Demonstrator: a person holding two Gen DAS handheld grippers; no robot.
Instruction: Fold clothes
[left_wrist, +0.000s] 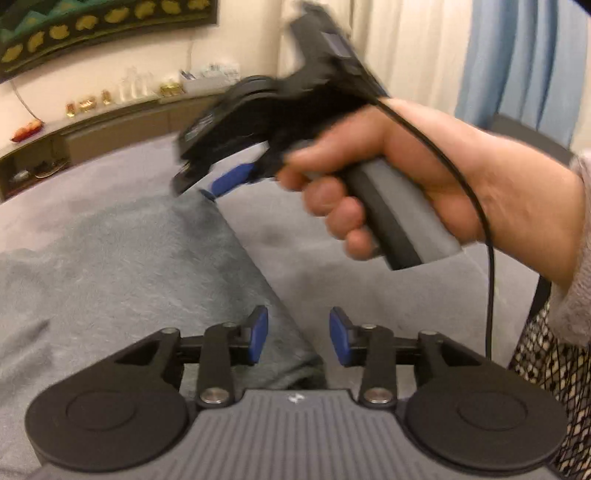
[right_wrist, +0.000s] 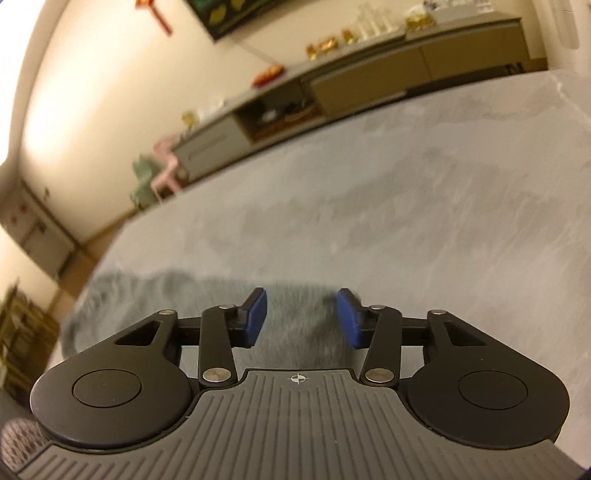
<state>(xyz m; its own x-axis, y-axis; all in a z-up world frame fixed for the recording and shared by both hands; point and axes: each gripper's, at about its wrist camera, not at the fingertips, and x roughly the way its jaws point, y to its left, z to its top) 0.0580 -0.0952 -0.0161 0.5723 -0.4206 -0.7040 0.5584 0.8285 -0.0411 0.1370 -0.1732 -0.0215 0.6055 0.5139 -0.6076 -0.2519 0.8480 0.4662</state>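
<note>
- Our grey fleecy garment (left_wrist: 122, 266) on the bed (left_wrist: 332, 266) looks soft, light and floppy.
- Grab the folded edge nearest us.
- Left hand-held gripper (left_wrist: 298, 334) and right hand-held gripper (right_wrist: 301, 318): jaws apart, both empty.

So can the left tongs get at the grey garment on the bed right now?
Probably yes. The left tongs stand open, nothing between them, right above the grey garment, whose folded edge lies uncovered. The right tongs sit further along that edge, not blocking.

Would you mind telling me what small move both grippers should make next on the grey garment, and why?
Probably lower both onto the folded edge and close. The left gripper and right gripper are open and empty, above the grey garment, which lies flat on the bed cover, so nothing is gripped yet.
</note>
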